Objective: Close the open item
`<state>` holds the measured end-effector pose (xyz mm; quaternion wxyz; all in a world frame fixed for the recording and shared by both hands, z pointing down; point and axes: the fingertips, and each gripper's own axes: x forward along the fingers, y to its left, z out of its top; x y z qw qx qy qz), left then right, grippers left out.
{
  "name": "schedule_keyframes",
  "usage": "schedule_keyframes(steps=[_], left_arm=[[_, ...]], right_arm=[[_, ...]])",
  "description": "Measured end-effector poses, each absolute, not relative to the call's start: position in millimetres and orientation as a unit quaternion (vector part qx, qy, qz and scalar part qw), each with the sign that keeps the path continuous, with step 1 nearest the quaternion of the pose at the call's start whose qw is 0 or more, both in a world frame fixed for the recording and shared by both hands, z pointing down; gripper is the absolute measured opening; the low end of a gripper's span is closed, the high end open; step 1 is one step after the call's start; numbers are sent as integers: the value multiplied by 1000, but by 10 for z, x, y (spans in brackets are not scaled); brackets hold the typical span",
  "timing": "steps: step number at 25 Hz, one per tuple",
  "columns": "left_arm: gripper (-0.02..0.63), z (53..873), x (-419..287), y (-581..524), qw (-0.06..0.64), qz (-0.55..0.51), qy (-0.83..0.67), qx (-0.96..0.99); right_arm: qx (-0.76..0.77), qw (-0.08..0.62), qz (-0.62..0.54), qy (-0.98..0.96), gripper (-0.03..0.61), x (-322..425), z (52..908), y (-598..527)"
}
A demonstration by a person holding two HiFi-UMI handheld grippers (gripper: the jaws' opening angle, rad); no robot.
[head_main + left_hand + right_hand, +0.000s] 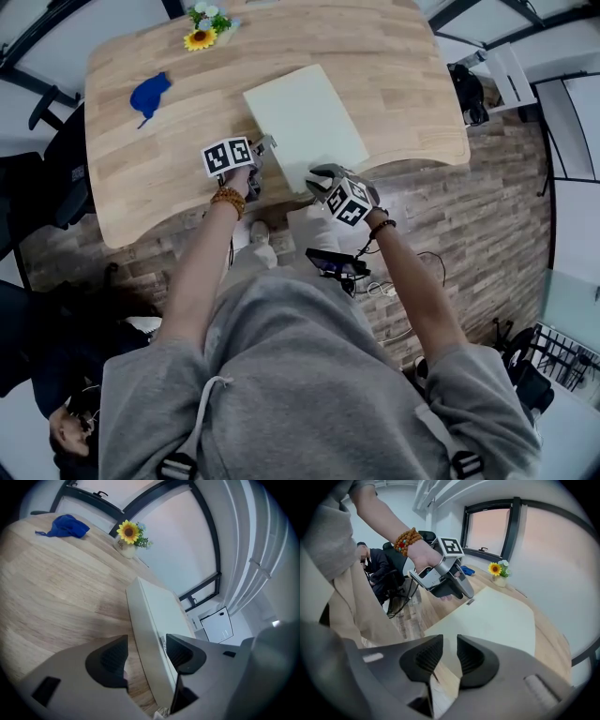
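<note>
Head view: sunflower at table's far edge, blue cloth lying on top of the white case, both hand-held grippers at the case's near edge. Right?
One error: the blue cloth lies on the bare table, apart from the white case, per the head view. Sunflower at the far edge, left hand-held gripper and right hand-held gripper at the case's near edge: correct.

office, wooden desk (141, 187), black office chair (64, 164) beside it, black-framed glass partitions (180, 541), sunflower pot (200, 37) on the desk

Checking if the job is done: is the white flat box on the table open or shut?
Shut: the white flat box lies level on the table, with no raised lid in any view.
</note>
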<state>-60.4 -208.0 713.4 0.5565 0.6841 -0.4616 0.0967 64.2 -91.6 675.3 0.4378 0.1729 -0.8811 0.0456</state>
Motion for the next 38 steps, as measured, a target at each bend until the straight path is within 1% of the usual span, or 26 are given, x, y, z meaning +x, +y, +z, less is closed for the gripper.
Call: schedule_keyframes(steps=[3, 7, 13, 18, 25, 28, 30, 32, 38], left_arm=[[259, 7014, -629, -2092, 546, 85, -458, 696], [259, 6743, -709, -2166, 501, 84, -470, 722], [258, 6264, -697, -2261, 448, 49, -496, 743], [252, 5664, -580, -2350, 358, 41, -501, 787], [249, 4673, -400, -2353, 181, 45, -500, 846], [247, 4331, -351, -2297, 122, 41, -496, 859], [244, 4129, -324, -2236, 88, 36, -490, 867], [244, 3951, -315, -2165, 61, 29, -487, 871], [241, 3566, -301, -2027, 11, 7, -496, 868]], right_arm=[[181, 427, 30, -885, 103, 653, 6616, -982], [211, 399, 17, -892, 103, 683, 6341, -1193], [272, 347, -7, -898, 103, 699, 5793, -1545], [310, 301, -46, -901, 103, 656, 5220, -1719], [360, 219, -69, -904, 103, 571, 4484, -1765], [365, 216, -97, -900, 103, 525, 4286, -1707], [360, 216, -119, -900, 103, 462, 4176, -1645], [363, 201, -123, -901, 103, 406, 4045, -1603], [403, 152, -123, -894, 103, 428, 3644, -1562]])
